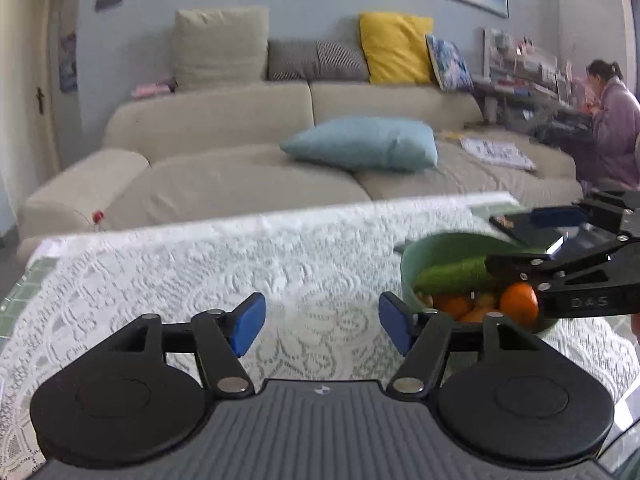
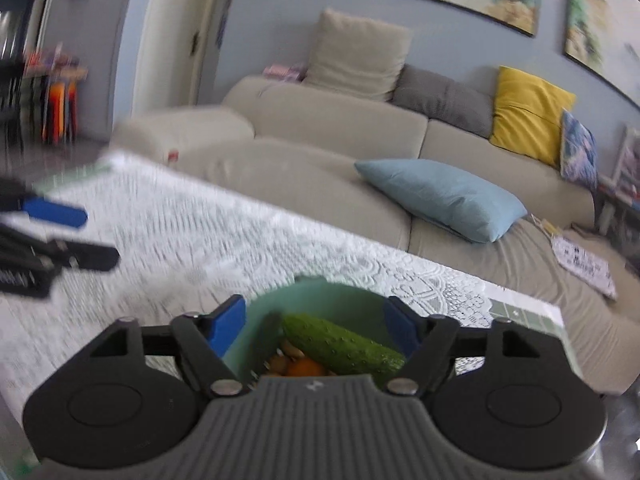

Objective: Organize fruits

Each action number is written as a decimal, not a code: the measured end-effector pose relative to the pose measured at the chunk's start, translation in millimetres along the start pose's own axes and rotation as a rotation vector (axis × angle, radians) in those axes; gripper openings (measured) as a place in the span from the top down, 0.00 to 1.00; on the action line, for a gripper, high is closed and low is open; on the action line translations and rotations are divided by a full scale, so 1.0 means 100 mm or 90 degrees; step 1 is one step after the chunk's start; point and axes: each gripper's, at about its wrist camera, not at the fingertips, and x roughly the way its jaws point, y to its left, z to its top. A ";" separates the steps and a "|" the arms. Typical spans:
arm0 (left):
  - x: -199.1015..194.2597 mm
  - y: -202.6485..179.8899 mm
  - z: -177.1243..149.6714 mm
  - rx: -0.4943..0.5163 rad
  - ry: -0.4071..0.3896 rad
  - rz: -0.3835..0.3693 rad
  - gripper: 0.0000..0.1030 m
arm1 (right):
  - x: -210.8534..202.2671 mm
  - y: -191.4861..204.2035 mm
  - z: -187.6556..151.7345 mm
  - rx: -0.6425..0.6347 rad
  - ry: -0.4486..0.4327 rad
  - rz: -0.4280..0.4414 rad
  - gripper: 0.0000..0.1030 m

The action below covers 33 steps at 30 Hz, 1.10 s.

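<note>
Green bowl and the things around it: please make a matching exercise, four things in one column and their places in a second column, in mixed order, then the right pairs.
Things:
1. cucumber
2. orange
3. light blue pillow
4. green bowl

Places:
A. on the sofa seat
B. on the lace tablecloth
C. lying across the top of the other produce in the bowl
D. in the bowl, lower than the cucumber

Pairs: 1-C, 2-D, 3-A, 4-B
</note>
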 end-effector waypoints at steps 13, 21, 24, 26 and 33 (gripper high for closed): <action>-0.50 -0.20 -0.02 -0.015 -0.106 0.073 0.07 | -0.56 0.15 -0.20 0.136 -0.062 0.014 0.07; -0.50 -0.30 -0.18 0.008 -0.077 0.099 0.03 | -0.70 0.35 -0.43 0.120 -0.056 -0.001 0.04; -0.40 -0.31 -0.29 0.008 -0.032 0.103 0.03 | -0.69 0.37 -0.54 0.137 -0.034 0.004 0.04; -0.34 -0.28 -0.36 -0.003 0.002 0.101 0.03 | -0.68 0.40 -0.60 0.142 -0.018 0.006 0.04; -0.23 -0.24 -0.55 -0.032 0.069 0.096 0.03 | -0.60 0.45 -0.69 0.126 0.018 0.003 0.04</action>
